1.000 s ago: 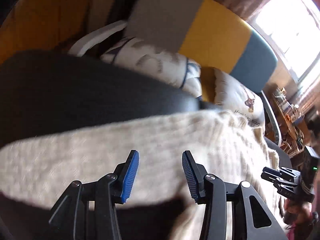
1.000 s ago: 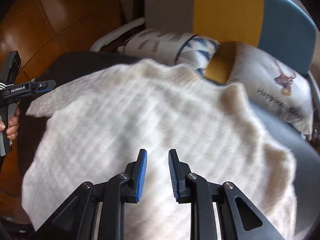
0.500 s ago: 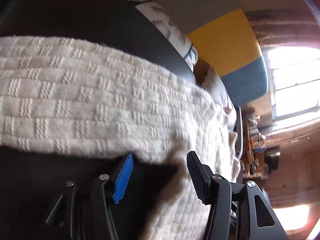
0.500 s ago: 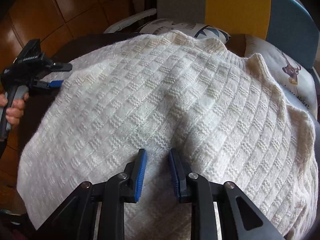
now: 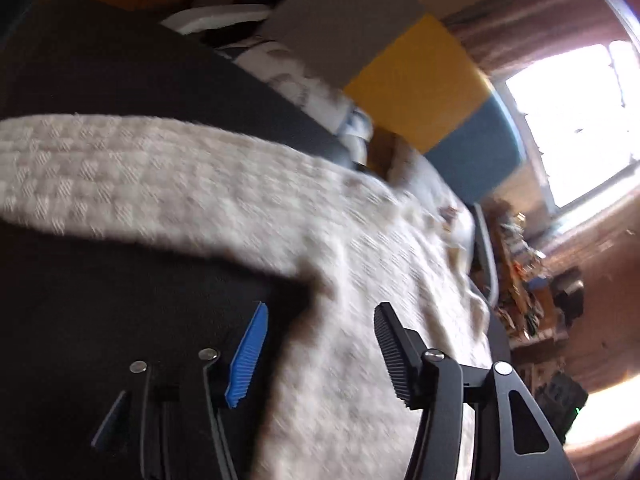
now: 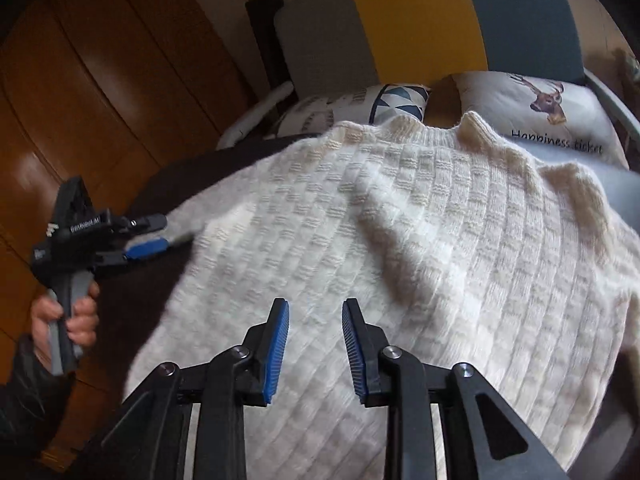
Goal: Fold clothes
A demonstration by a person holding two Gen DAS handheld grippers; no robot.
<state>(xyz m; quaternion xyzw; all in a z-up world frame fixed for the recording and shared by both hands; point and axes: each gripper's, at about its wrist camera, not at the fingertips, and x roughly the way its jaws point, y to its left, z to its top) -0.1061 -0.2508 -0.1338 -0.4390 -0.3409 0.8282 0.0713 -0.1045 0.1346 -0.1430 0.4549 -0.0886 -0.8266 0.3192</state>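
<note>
Your cream knit sweater [image 6: 400,240] lies spread over the dark seat [image 5: 100,72], neckline toward the deer cushion [image 6: 540,112] at the far edge. A ridge has risen across its middle since half a second ago, so the cloth has been bunched, not flattened. Your right gripper [image 6: 314,350] has opened wider and holds nothing. Your left gripper [image 5: 316,354], jaws apart and empty, has slid from the sleeve to the armpit corner; a fold there looks next.
</note>
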